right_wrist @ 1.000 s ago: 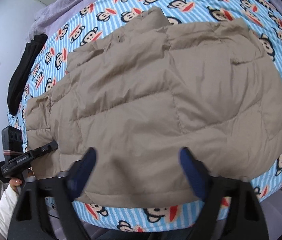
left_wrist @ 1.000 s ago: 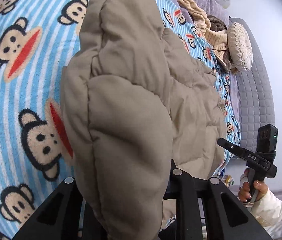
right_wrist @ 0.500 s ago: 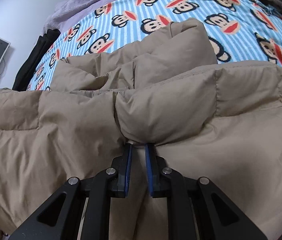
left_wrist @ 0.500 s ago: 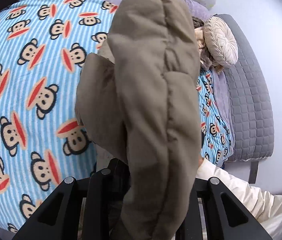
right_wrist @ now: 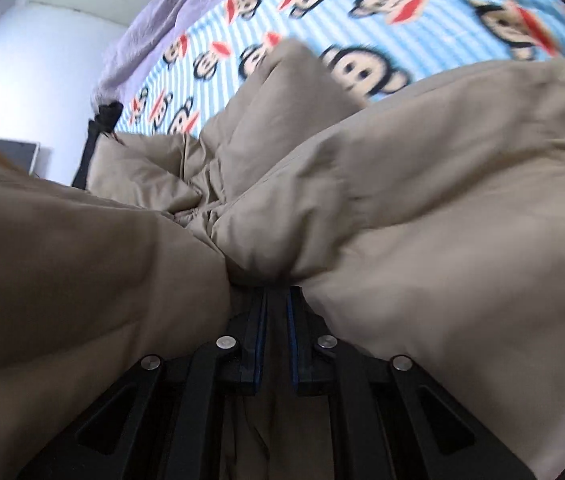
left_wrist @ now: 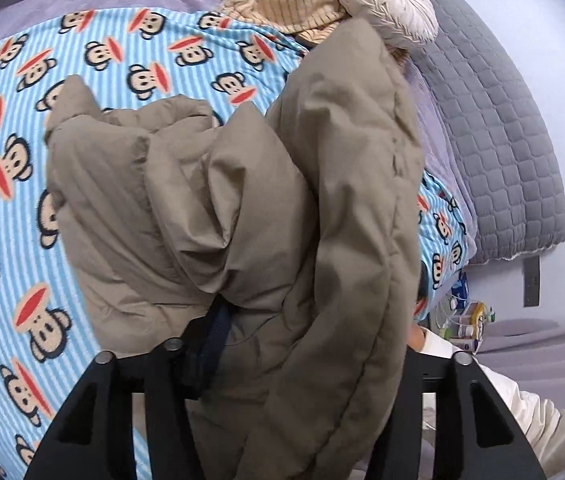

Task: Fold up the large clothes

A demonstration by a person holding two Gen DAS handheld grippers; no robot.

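Bed point(left_wrist: 14, 168) w/ one monkey-print blanket fills the upper half of both views. One tan puffer jacket point(left_wrist: 242, 200) is bunched mid-frame, part lifted off the bed, prob. so one side can swing over for a fold. One round cushion point(left_wrist: 386, 4) upper right. Two tools: left tool point(left_wrist: 218, 336) clamped on jacket, lower centre; right tool point(right_wrist: 276, 320) nearly together, pinching jacket fabric, lower centre.
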